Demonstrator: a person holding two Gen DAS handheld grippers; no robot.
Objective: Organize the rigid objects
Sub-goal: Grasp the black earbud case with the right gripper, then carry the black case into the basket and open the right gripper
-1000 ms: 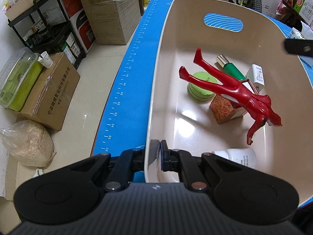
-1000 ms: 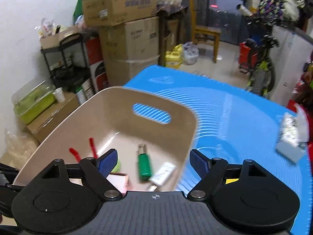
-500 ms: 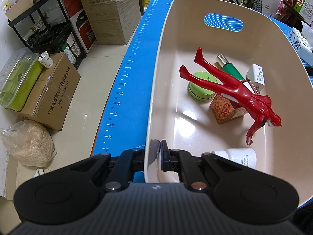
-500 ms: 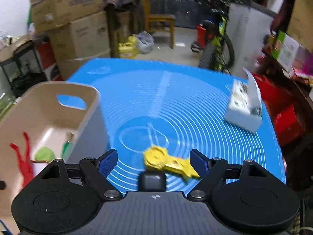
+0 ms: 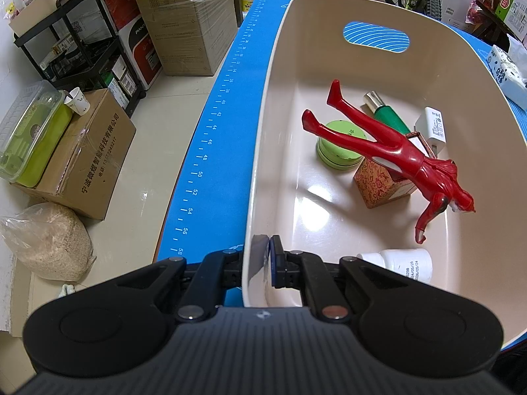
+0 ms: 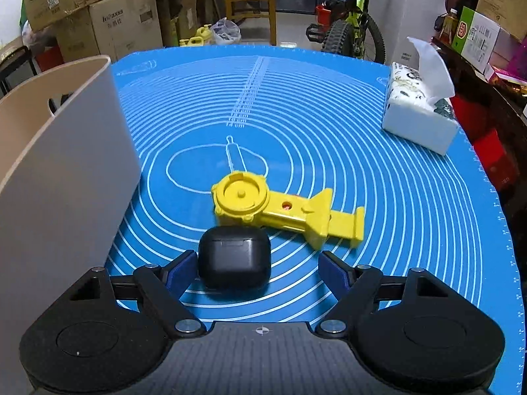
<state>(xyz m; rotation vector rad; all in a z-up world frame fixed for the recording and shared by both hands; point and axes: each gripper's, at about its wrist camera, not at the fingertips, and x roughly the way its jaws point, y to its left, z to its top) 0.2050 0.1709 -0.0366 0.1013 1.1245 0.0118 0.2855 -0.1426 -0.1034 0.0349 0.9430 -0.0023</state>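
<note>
One beige bin point(image 5: 263, 138) pinched by left fingers point(image 5: 275, 263), six items inside, right fingers point(image 6: 179, 271) closing around one black case point(image 6: 234, 256).

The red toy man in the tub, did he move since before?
No. The red toy man lies across the green tin and patterned box exactly as earlier.

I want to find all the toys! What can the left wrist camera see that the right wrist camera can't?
Only the left wrist view: the red figure and green jar lying inside the bin, and the left gripper clamping its rim. Only the right wrist view: the yellow toy, black case and open right gripper. Both: the beige bin and blue mat.
</note>
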